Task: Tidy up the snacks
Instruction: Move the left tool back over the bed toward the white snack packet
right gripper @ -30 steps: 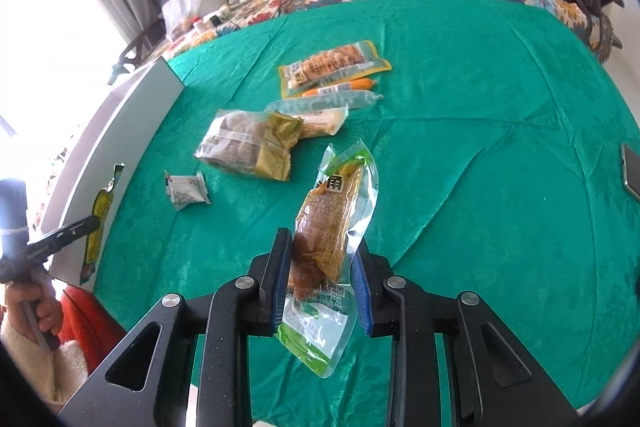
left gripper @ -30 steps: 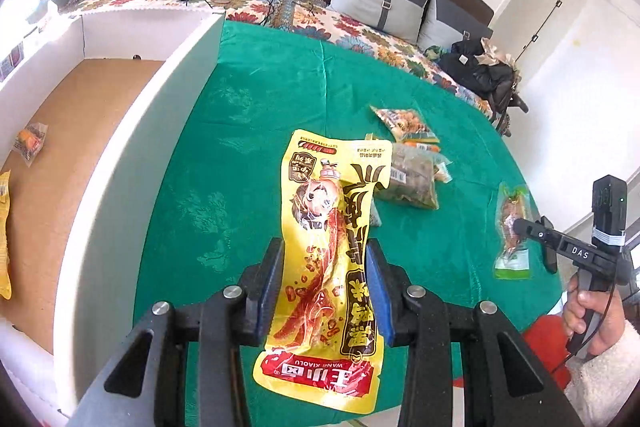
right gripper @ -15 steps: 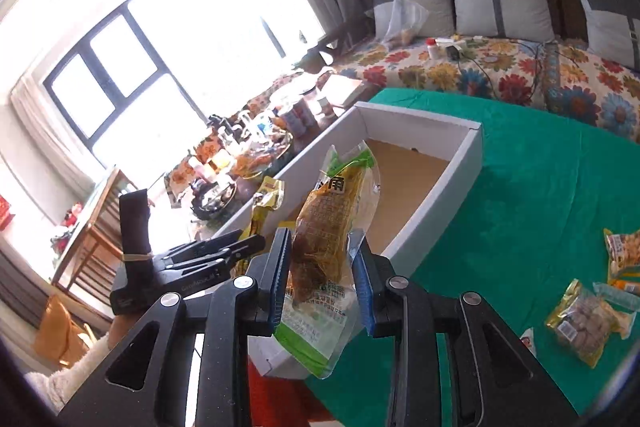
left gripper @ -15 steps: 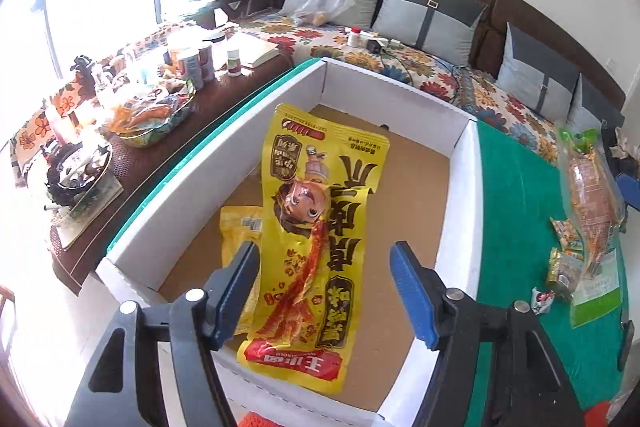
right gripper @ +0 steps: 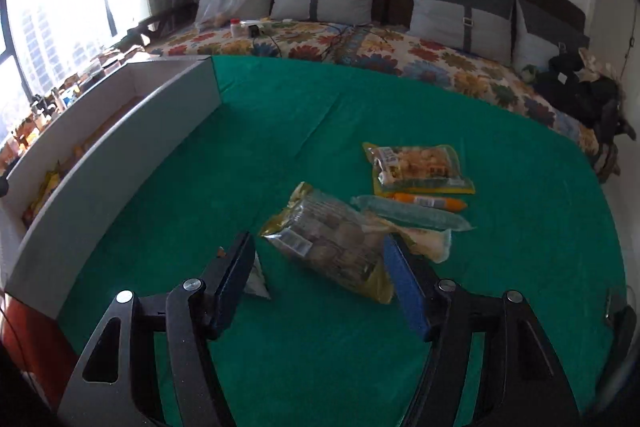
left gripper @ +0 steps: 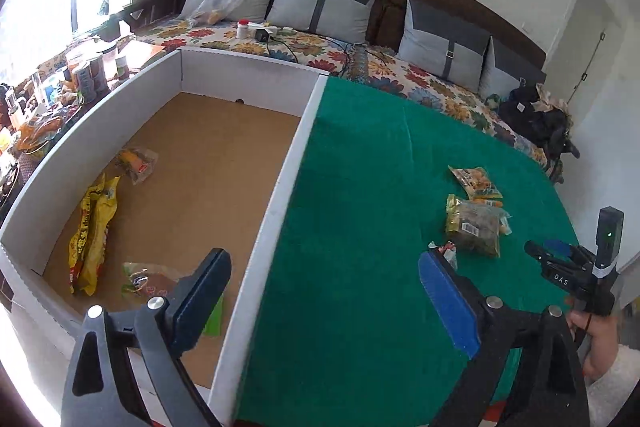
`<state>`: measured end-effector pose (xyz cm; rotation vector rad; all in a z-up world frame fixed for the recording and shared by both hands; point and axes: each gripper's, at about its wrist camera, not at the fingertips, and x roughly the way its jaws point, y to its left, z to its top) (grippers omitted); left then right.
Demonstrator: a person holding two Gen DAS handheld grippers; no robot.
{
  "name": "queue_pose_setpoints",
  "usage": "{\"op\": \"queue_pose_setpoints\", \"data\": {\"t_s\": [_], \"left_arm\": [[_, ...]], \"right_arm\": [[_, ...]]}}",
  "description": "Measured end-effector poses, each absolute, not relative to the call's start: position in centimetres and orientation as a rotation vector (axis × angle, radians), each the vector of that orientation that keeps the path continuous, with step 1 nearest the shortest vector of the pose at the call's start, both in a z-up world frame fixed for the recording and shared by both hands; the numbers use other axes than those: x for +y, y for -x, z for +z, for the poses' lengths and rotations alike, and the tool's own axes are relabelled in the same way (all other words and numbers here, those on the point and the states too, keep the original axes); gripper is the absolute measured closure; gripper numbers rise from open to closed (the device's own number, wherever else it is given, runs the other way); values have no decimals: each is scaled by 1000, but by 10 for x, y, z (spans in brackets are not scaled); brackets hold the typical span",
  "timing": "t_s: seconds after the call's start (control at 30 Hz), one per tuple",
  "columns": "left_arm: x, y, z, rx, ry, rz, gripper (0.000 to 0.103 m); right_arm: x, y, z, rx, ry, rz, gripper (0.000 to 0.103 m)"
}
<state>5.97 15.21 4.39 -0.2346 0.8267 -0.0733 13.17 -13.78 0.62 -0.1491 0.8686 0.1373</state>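
With several snack packets still strewn across the green-covered counter [right gripper: 500, 267], a brownish packet of round pieces [right gripper: 332, 239] lies near its centre, a small white sachet [right gripper: 254, 277] just beside it at 9 o'clock and a clear tube packet [right gripper: 412, 217], an orange stick [right gripper: 430, 202] and a yellow-edged bag of pale snacks [right gripper: 416, 167] ranged toward 1 o'clock. Already inside the white-walled box [left gripper: 276, 195] at the counter's 9 o'clock side lie a long yellow pouch [left gripper: 90, 239] by the left wall, a small orange-filled packet [left gripper: 136, 163] farther back, and a green-trimmed clear packet [left gripper: 148, 281] at the near end. Hanging over the box's right wall, the left tongs [left gripper: 324, 291] are spreading to their widest with nothing pinched; the green-trimmed packet lies below the left finger. Over the counter, the right tongs [right gripper: 318, 275] are also parting and grip nothing, the brownish packet showing between the fingers on the cloth beneath. A hand [left gripper: 596, 343] in a pale fuzzy sleeve grips the right tool at 3 o'clock in the left wrist view. Behind the counter runs a sofa [right gripper: 360, 43] with a floral cover and grey cushions.
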Motion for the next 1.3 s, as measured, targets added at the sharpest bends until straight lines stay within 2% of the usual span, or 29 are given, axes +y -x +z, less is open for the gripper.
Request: {"op": "queue_pose_setpoints", "data": {"t_s": [0.13,0.27,0.4,0.73,0.93,1.07,1.3], "left_arm": [[70,-83,13,906,113,-195,1],[30,-109,-39,986,4,-168,1],[33,-127,-69,998,-5,-134,1],[48,-144,-101,980,-56,-120,1],[49,-144,-106,946,-53,-119,1],[48,-145,-106,944,-53,-123,0],[47,-147,-105,943,-50,-140,0]], "right_arm": [[-217,-116,-30,912,137,-49,33],[-245,-105,-44,934,90,-121,33],[-248,-103,-52,930,84,-128,33],[-248,-112,-69,911,96,-100,33],[-260,-115,-71,912,21,-77,27],[-271,-117,-74,926,-45,-71,19],[-269,-117,-74,932,-34,-84,17]]}}
